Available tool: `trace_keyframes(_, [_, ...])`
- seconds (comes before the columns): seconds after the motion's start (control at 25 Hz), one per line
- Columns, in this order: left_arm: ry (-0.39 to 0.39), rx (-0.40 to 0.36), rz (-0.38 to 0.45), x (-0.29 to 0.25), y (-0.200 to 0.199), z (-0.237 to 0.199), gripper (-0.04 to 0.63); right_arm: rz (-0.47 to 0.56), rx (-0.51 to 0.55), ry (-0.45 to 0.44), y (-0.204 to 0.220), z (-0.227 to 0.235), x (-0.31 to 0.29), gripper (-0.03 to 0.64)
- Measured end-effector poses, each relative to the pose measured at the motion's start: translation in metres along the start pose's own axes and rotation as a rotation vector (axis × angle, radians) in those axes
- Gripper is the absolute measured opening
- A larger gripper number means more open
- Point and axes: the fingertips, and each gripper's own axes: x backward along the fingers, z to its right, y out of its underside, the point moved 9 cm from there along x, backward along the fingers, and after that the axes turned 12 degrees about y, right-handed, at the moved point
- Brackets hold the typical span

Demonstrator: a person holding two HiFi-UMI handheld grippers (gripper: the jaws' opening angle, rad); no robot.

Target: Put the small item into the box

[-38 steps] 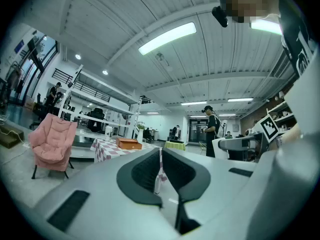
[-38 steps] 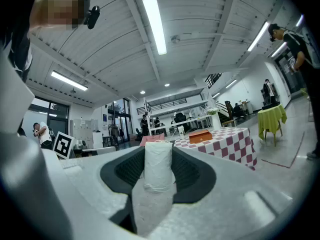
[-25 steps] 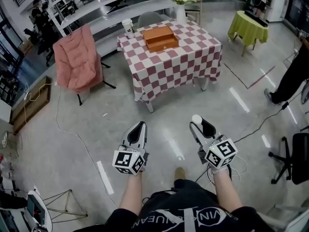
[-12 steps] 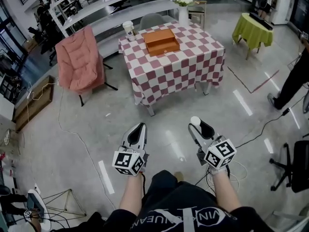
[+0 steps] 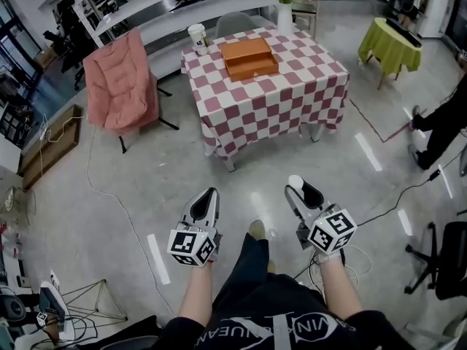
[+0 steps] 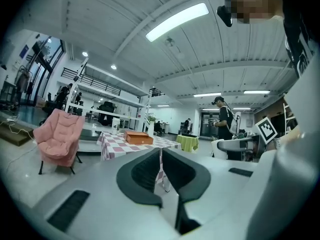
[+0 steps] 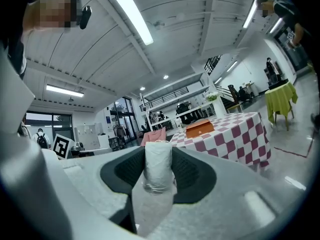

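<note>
The checked worktop [image 5: 277, 100] at 12 o'clock was seen slightly nearer than a second earlier, so the approach was judged under way and nothing yet delivered. The orange box [image 5: 250, 57] was set toward its far side. The left gripper [image 5: 209, 194] was carried with jaws pressed together, empty. The right gripper [image 5: 297, 184] was clamped on a white wrapped roll [image 7: 158, 166], its long axis laid along the jaws, toward 12 o'clock.

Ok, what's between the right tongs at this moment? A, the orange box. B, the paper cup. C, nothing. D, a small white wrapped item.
D: the right gripper view shows the right tongs shut on a small white wrapped item; the orange box sits far off on the checkered table.
</note>
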Motion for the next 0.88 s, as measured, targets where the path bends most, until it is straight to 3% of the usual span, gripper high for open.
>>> trace_keyframes(0.2, [-0.018,0.036,0.006,-0.031,-0.002,-0.029,0.02,-0.015,0.019,-0.004,-0.012,0.015,-0.035,0.155])
trace_keyframes(0.88, [0.079,0.01,0.007,-0.167,-0.031,-0.116,0.02,-0.01,0.026,0.048,-0.057,0.071,-0.149,0.155])
